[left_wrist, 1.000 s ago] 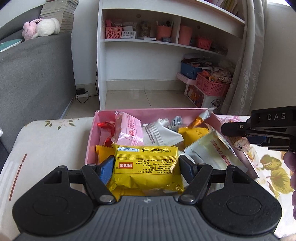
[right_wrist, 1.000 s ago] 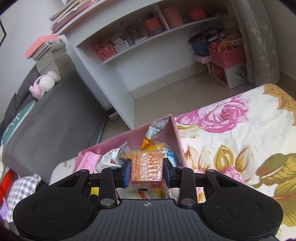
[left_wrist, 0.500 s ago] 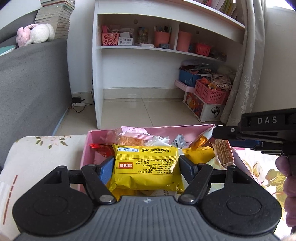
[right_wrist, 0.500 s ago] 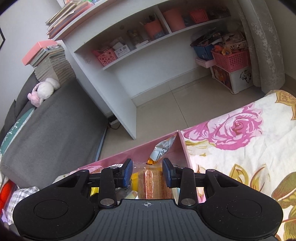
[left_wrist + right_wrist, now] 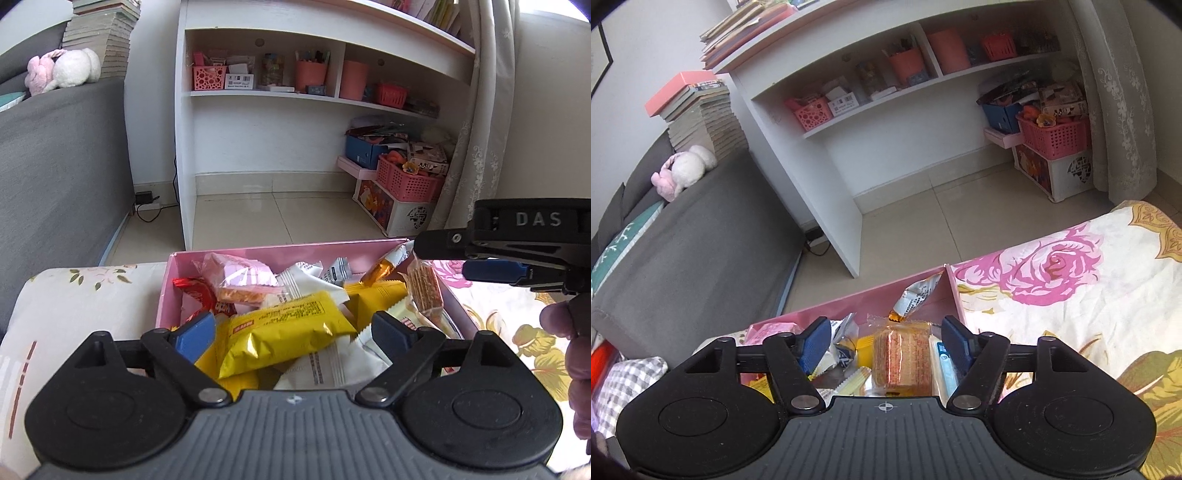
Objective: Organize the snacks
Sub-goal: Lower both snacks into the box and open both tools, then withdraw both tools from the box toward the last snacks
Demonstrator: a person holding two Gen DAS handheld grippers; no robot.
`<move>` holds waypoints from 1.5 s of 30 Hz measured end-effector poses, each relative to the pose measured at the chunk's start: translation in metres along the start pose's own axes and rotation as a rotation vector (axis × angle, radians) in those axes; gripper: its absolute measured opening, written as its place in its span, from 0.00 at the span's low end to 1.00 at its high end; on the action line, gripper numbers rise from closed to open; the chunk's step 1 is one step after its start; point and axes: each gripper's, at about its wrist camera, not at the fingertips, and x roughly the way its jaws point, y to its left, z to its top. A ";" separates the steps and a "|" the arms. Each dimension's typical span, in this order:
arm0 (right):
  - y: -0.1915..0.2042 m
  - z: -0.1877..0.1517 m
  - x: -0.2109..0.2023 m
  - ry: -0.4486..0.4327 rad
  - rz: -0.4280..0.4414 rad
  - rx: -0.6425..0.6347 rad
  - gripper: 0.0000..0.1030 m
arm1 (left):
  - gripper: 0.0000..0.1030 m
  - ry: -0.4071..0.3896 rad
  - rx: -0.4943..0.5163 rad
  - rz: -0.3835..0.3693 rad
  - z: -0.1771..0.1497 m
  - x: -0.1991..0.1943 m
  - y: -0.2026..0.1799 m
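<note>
A pink box [image 5: 168,288] on the floral cloth holds several snack packs. My left gripper [image 5: 293,330] hangs just over it with its jaws opening. The yellow snack pack [image 5: 288,332] lies tilted on the pile between the fingers, and neither pad presses on it. My right gripper [image 5: 886,343] is over the box's right end, its jaws also opening. The orange wafer pack [image 5: 901,358] rests in the box between its pads, free of both. In the left wrist view the right gripper [image 5: 439,258] reaches in from the right above the wafer pack [image 5: 424,288].
Floral cloth [image 5: 1052,314] covers the surface right of the box. A person's hand [image 5: 576,350] shows at the right edge. Beyond the box lies tiled floor with a white shelf unit [image 5: 258,147], a grey sofa [image 5: 55,177] on the left and pink baskets [image 5: 406,181] on the right.
Both grippers have opened wider. The yellow pack slipped from the left pads and tipped onto the pile. The wafer pack left the right pads and now lies in the box.
</note>
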 end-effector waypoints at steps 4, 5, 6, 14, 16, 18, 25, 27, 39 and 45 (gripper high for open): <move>0.005 -0.003 -0.017 -0.009 -0.006 -0.034 0.76 | 0.92 0.010 0.004 0.012 -0.005 -0.012 0.001; 0.006 -0.004 -0.021 -0.010 -0.006 -0.042 0.78 | 0.92 0.012 0.007 0.016 -0.006 -0.016 0.001; 0.007 -0.005 -0.025 -0.010 -0.007 -0.049 0.79 | 0.93 0.013 0.009 0.020 -0.007 -0.020 0.001; 0.011 -0.022 -0.058 -0.004 -0.014 -0.046 0.86 | 0.97 0.055 0.022 0.028 -0.017 -0.048 0.005; 0.011 -0.027 -0.066 0.004 -0.021 -0.045 0.86 | 0.98 0.062 0.029 0.032 -0.020 -0.054 0.005; 0.012 -0.030 -0.072 0.011 -0.030 -0.045 0.86 | 0.98 0.072 0.030 0.031 -0.027 -0.062 0.005; 0.014 -0.044 -0.095 0.035 -0.042 -0.038 0.89 | 0.99 0.108 0.028 0.030 -0.039 -0.082 0.003; 0.015 -0.049 -0.100 0.048 -0.044 -0.034 0.89 | 1.00 0.123 0.028 0.036 -0.043 -0.086 0.002; 0.015 -0.078 -0.122 0.091 -0.057 -0.122 0.93 | 1.00 0.127 -0.023 0.046 -0.065 -0.108 0.006; 0.020 -0.100 -0.125 0.088 -0.086 -0.292 0.95 | 1.00 0.158 -0.012 0.046 -0.082 -0.106 0.002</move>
